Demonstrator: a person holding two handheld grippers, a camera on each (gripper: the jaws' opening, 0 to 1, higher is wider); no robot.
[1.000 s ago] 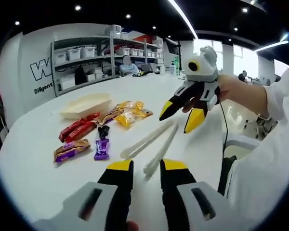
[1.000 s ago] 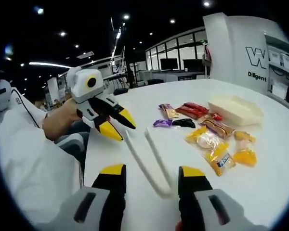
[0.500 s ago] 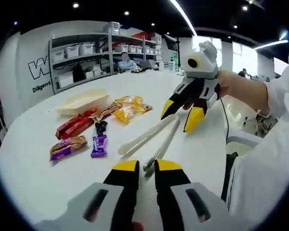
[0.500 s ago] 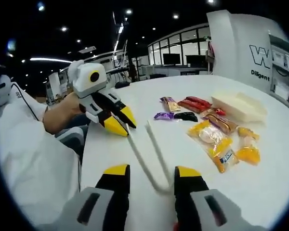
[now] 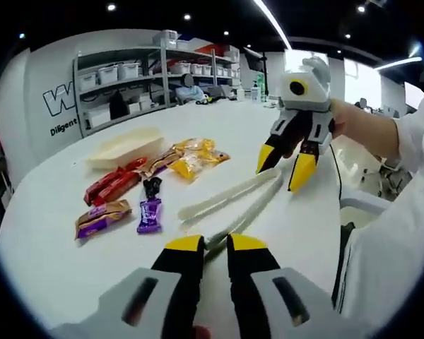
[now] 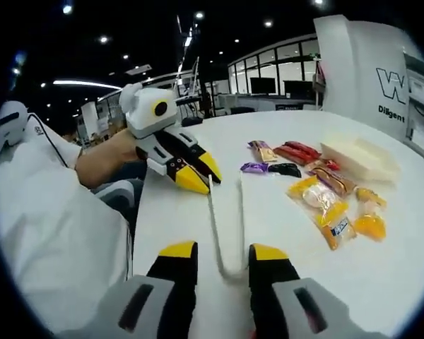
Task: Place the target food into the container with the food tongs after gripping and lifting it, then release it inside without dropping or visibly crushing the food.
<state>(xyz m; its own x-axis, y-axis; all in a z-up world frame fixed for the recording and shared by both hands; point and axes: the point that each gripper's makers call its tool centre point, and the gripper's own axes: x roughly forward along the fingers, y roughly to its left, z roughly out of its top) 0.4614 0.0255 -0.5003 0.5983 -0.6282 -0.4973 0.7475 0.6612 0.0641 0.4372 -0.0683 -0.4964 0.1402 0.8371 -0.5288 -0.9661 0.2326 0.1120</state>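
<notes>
White food tongs (image 5: 233, 198) lie on the white table (image 5: 49, 261). Their joined end points at my right gripper (image 5: 284, 166). One arm's tip sits between my left gripper (image 5: 215, 244) jaws, which are pressed in on it. In the right gripper view the tongs (image 6: 213, 226) run from the left gripper (image 6: 201, 173) down to my right gripper (image 6: 225, 253), which stands open astride the joined end. A cream tray (image 5: 124, 148) stands beyond the wrapped snacks. Yellow packs (image 5: 191, 159) and red packs (image 5: 113, 185) lie beside it.
A purple sweet (image 5: 150, 212), a black one (image 5: 152, 187) and a brown-and-purple bar (image 5: 99, 217) lie left of the tongs. Shelving (image 5: 127, 85) with bins stands past the table's far edge. A person's white sleeve (image 6: 49, 233) fills the near side.
My left jaws have closed in around the tong arm's tip. The right gripper has drawn nearer to the joined end and its jaws have narrowed slightly. Both views have shifted a little.
</notes>
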